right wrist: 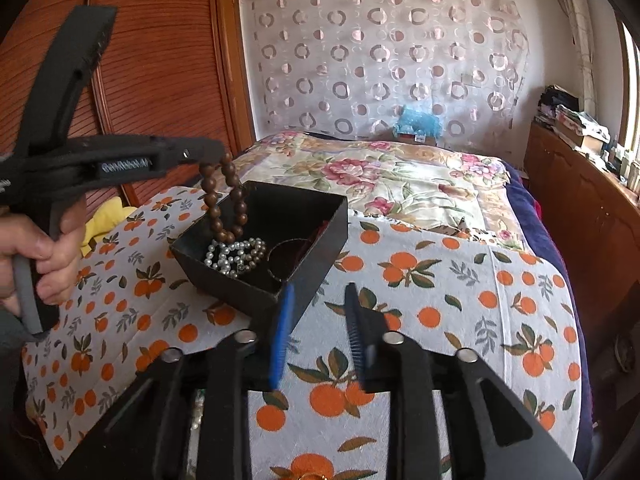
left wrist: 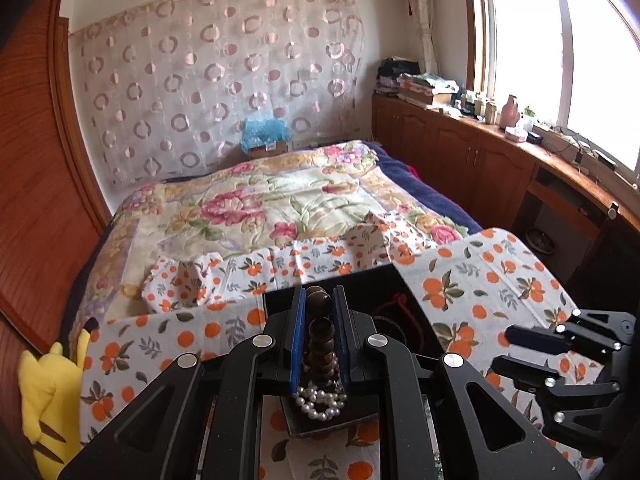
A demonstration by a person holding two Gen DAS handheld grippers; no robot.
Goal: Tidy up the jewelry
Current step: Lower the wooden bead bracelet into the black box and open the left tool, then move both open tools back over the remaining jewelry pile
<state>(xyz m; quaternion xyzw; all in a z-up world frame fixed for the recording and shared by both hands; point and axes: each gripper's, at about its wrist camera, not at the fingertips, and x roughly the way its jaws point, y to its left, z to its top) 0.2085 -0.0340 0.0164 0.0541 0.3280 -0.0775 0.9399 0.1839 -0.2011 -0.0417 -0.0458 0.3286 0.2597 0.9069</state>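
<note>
The left tongs [left wrist: 319,336] pinch the brown bead bracelet [right wrist: 224,200] above the black box [right wrist: 320,216], ready to drop it beside the pearls [right wrist: 236,254]; the right tongs [right wrist: 318,336] wait spread nearby.

The left gripper [left wrist: 320,336] has its jaws closed on a string of brown beads [left wrist: 320,344], held up with the person's left hand [right wrist: 38,256] wrapped round the handle. The right gripper [right wrist: 316,332] sits low and level, jaws spread apart with nothing between them.
</note>
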